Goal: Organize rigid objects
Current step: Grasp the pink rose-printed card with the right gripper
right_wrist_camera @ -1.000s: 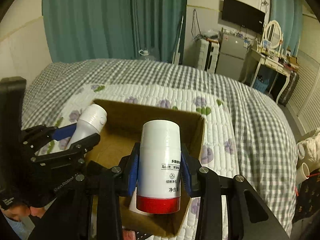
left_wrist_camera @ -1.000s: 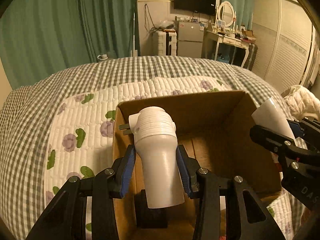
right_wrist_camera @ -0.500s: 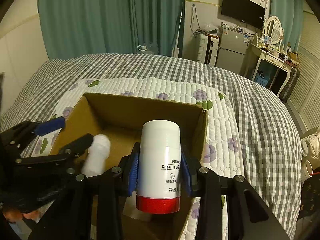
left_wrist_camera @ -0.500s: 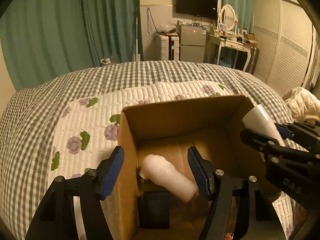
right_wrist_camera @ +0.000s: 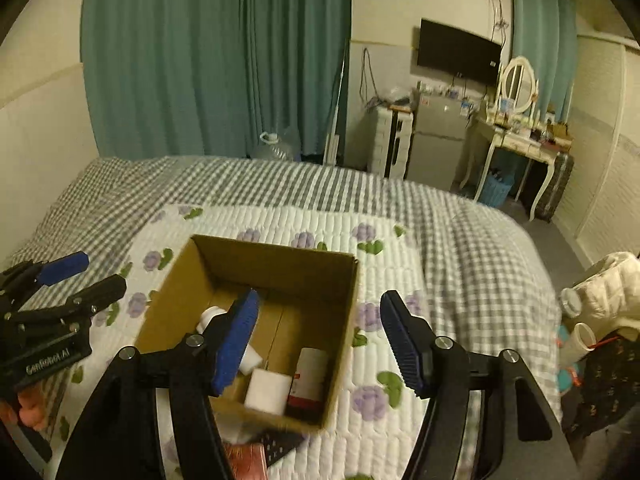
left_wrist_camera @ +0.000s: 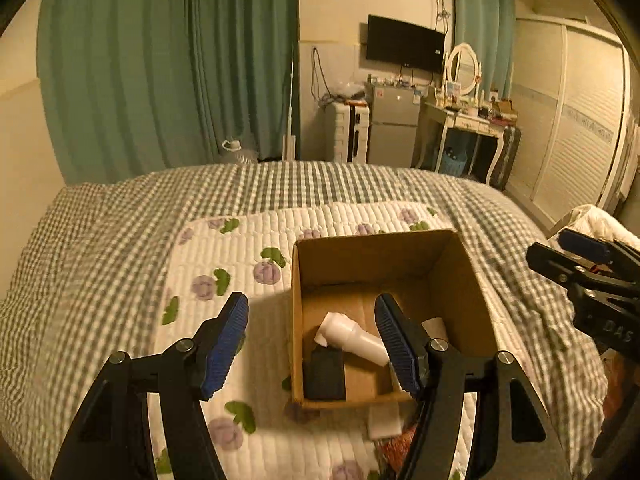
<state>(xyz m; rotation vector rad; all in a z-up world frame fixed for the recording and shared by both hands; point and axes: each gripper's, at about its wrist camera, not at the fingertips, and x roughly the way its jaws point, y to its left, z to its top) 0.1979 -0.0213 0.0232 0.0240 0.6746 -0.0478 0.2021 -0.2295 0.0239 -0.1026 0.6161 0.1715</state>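
On the quilt [left_wrist_camera: 248, 264] sits the box [left_wrist_camera: 464, 280], open at the top, and both claws hang above it with nothing in them. We note the left gripper [left_wrist_camera: 312, 340] spread wide, its blue pads [left_wrist_camera: 224, 344] well apart; the right gripper [right_wrist_camera: 318, 344] is likewise wide and empty. Inside the box lie a white bottle [left_wrist_camera: 352, 338] on its side at the left, a dark block [left_wrist_camera: 324, 372] near it, a white block [right_wrist_camera: 268, 390] and a red-based bottle [right_wrist_camera: 310, 374] against the right wall. We judge the drop step done for these pieces. Near the box's near edge, outside it, a red thing [right_wrist_camera: 246, 460] and a dark flat piece [right_wrist_camera: 280, 446] show only partly; we cannot tell what they are. The next move, we reckon, calls for turning a wide claw down toward whatever remains loose.
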